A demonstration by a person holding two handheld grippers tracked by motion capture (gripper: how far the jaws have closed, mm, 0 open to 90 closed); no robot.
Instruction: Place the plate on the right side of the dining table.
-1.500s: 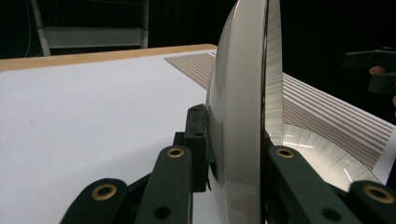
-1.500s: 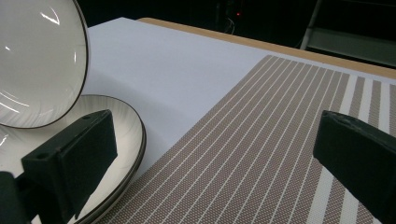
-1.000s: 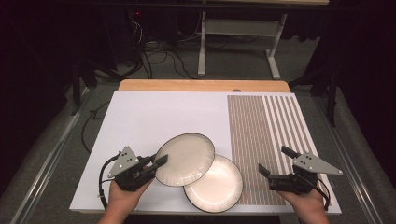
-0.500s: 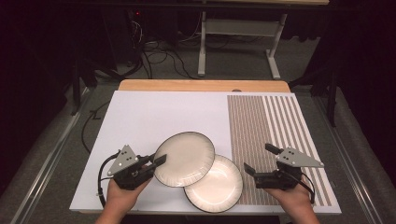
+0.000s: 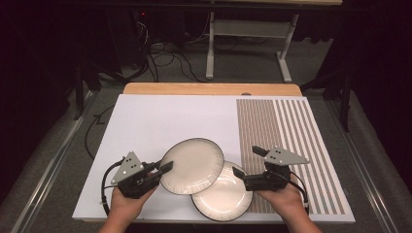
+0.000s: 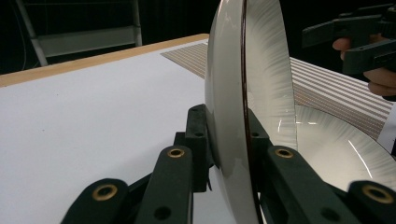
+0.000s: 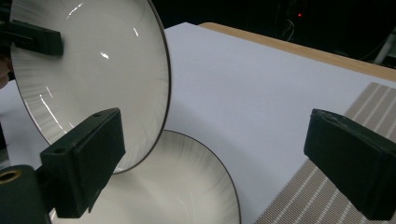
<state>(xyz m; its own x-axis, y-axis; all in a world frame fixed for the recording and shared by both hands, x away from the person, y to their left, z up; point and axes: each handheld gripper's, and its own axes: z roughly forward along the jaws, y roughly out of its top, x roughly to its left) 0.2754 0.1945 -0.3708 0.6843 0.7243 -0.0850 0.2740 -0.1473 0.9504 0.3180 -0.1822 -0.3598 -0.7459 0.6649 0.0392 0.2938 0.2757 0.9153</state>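
The table [image 5: 160,121] has a white top w/ a striped mat [image 5: 286,141] on the right side. Two hands come in from the bottom edge, one tool each. The left tool [image 5: 163,169] is low at the front left & pinches the rim of the top plate [image 5: 192,165], lifting it at a tilt. That plate has nothing in it. It partly covers the bottom plate [image 5: 223,191], which lies flat on the table near the front edge, also w/ nothing in it. The right tool [image 5: 245,165] is wide open, jaws apart, just beside the bottom plate's right rim, gripping nothing.
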